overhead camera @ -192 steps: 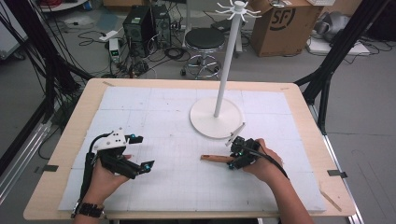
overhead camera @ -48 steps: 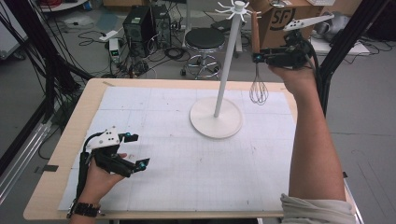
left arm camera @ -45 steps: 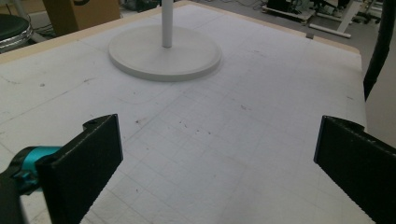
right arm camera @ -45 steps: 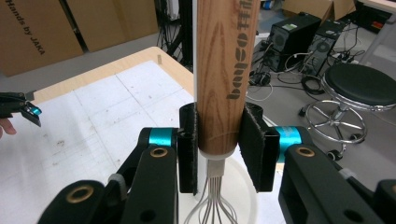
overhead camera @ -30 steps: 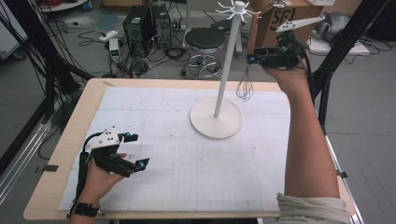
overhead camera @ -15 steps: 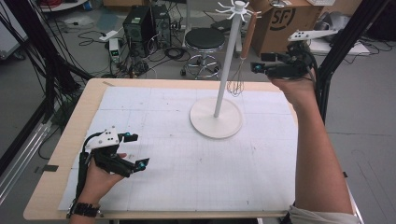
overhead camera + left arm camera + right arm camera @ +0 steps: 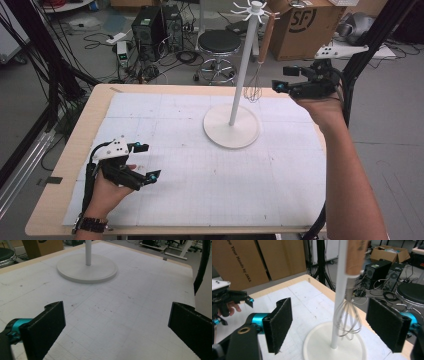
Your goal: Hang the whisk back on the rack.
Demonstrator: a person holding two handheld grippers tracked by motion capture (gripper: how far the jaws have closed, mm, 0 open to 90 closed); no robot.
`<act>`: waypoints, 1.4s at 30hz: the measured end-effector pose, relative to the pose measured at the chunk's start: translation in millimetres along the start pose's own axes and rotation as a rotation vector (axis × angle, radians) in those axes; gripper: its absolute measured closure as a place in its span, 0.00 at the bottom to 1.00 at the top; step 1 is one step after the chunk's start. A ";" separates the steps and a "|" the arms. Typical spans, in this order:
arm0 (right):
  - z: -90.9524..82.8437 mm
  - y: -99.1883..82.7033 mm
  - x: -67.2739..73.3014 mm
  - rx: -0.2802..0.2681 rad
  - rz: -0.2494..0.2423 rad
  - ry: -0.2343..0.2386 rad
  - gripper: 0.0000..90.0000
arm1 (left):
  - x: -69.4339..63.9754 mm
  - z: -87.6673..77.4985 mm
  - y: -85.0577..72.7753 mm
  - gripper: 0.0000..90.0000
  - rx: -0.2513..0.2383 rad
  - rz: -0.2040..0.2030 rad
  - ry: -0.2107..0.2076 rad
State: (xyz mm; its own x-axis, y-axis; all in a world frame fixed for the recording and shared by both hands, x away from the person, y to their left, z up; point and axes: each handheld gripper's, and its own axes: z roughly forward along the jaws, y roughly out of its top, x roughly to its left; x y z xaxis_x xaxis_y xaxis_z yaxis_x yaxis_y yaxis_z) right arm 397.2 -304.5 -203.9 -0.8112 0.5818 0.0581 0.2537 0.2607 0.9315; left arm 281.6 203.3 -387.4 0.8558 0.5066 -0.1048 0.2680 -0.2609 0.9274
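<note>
White grid-marked matting [image 7: 200, 190] covers a wooden table [image 7: 50, 200] where a person works with a hand-held gripper in each hand. A white hook stand [image 7: 240, 75] rises from a round base [image 7: 231, 126] set toward twelve o'clock on the mat, a ring of hooks [image 7: 250, 7] at its top. A whisk [image 7: 260, 55] with a wooden handle [image 7: 267, 31] hangs from a hook on the three o'clock side of the crown, its wire head [image 7: 253, 92] dangling just beside the pole and clear above the base.

The right gripper [image 7: 283, 85] is held in the air at about two o'clock from the stand, near the whisk's wires but apart from them. Its jaws are spread wide and grasp nothing; in the right gripper view the whisk [image 7: 348, 317] and the pole [image 7: 338, 302] stand between the two black pads [image 7: 280, 323], touched by neither.

The left gripper [image 7: 145, 161] sits low over the mat at about eight o'clock, well apart from the stand, in the person's left hand [image 7: 107, 187], a watch [image 7: 92, 225] on the wrist. Its jaws too are released and wide, and the left gripper view shows bare mat [image 7: 120, 322] between them, with the base [image 7: 87, 271] beyond.

Behind the table at twelve o'clock are a black stool [image 7: 220, 42], a computer tower [image 7: 147, 25] and a cardboard box [image 7: 307, 27].
</note>
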 end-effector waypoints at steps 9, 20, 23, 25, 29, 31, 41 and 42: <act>5.0 -30.3 23.0 -0.007 -0.016 0.045 0.10 | -1.3 0.1 0.6 0.02 -0.001 0.005 -0.002; 8.2 -74.4 43.5 -0.035 -0.008 0.079 0.00 | -2.0 0.3 0.5 0.02 -0.004 0.007 -0.015; 8.8 -87.2 51.2 -0.050 -0.011 0.080 0.00 | -2.0 0.2 0.3 0.02 -0.006 0.010 -0.011; 9.8 -96.2 56.5 -0.058 -0.009 0.087 0.00 | -2.0 0.0 0.0 0.02 -0.006 0.009 -0.015; 13.5 -114.7 66.1 -0.054 -0.020 0.091 0.00 | -2.0 0.2 -0.4 0.02 -0.005 0.011 -0.018; 15.9 -123.9 70.0 -0.039 -0.016 0.092 0.00 | -2.6 0.9 -0.8 0.02 -0.007 0.009 -0.021; 18.7 -163.5 79.6 -0.002 0.016 0.078 0.00 | -2.8 3.2 -2.9 0.02 0.000 0.013 -0.027; 19.0 -167.7 80.0 -0.002 0.016 0.070 0.00 | -3.0 3.5 -3.1 0.02 -0.001 0.011 -0.028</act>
State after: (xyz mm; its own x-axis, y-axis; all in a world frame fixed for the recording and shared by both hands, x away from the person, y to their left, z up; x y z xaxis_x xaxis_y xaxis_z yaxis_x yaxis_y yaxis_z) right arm 299.8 -287.0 -362.3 -0.8417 0.5310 0.0981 0.2661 0.2497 0.9310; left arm 279.8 199.7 -391.2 0.8707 0.4805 -0.1050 0.2584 -0.2651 0.9289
